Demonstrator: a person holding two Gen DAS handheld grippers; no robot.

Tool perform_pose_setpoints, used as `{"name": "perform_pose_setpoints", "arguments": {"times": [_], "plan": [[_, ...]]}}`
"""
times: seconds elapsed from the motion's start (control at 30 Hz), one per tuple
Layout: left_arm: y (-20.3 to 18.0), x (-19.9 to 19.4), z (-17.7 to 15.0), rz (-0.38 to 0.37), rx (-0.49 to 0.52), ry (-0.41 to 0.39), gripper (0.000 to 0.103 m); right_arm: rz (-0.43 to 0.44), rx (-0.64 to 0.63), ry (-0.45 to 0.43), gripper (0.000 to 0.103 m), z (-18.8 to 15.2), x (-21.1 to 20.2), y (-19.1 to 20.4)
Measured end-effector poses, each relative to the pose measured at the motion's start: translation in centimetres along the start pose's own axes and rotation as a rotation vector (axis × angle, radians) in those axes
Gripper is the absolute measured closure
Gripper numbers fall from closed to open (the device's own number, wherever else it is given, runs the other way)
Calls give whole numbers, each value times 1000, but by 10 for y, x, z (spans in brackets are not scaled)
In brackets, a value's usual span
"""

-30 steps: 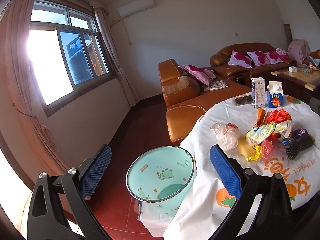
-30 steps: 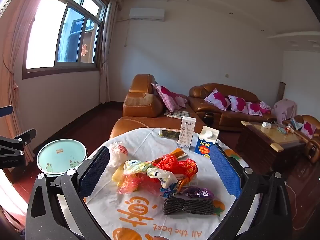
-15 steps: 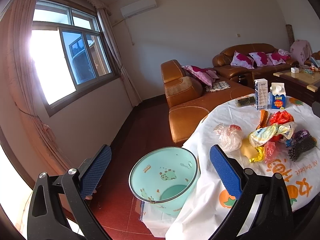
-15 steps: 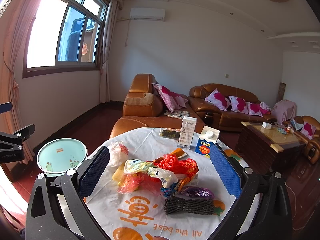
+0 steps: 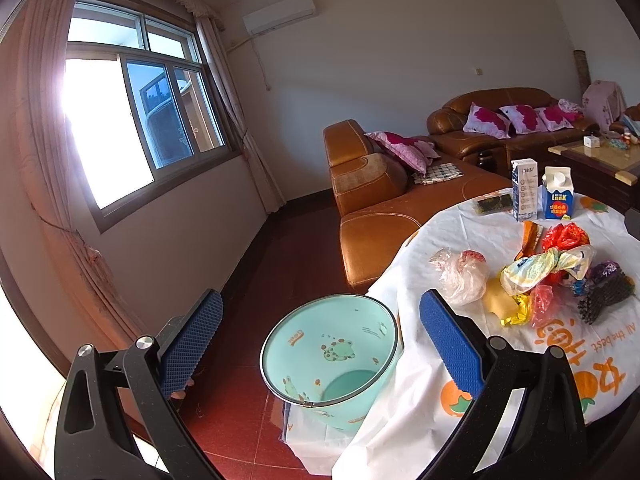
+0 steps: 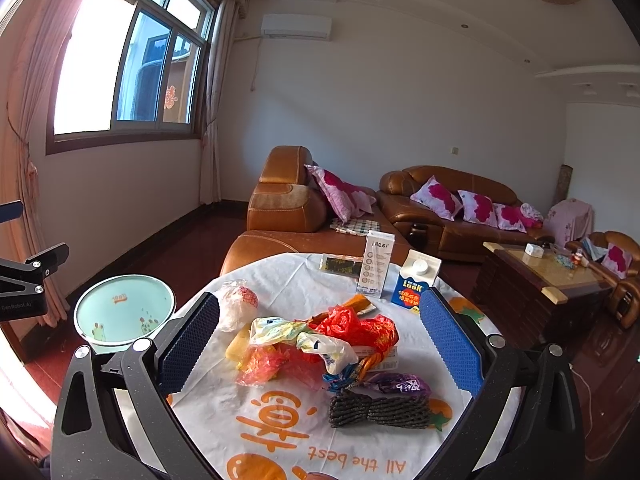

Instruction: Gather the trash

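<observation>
We hold the left tool (image 5: 320,344) spread over the bin (image 5: 332,356), the right tool (image 6: 320,344) spread above the wrapper pile (image 6: 320,340), both empty.

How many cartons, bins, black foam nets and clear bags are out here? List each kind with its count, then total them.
Cartons: 2, a white carton and a blue carton
Bin: 1, the mint bin on the floor
Black foam net: 1
Clear bag: 1
Total: 5
</observation>
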State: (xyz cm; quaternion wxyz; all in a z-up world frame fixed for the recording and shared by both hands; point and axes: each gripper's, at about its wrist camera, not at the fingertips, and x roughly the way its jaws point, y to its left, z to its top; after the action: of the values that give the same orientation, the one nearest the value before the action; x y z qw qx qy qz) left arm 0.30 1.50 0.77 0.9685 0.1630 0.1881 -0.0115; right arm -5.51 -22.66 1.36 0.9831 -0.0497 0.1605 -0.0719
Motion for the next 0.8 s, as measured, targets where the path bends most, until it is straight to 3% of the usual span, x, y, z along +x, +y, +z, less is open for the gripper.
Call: {"name": "perform_pose_setpoints", "arguments": {"times": [0.8], "plan": [[3,1,0,2,-1,3,6,0,-3,6,5,-7,7,3]]}}
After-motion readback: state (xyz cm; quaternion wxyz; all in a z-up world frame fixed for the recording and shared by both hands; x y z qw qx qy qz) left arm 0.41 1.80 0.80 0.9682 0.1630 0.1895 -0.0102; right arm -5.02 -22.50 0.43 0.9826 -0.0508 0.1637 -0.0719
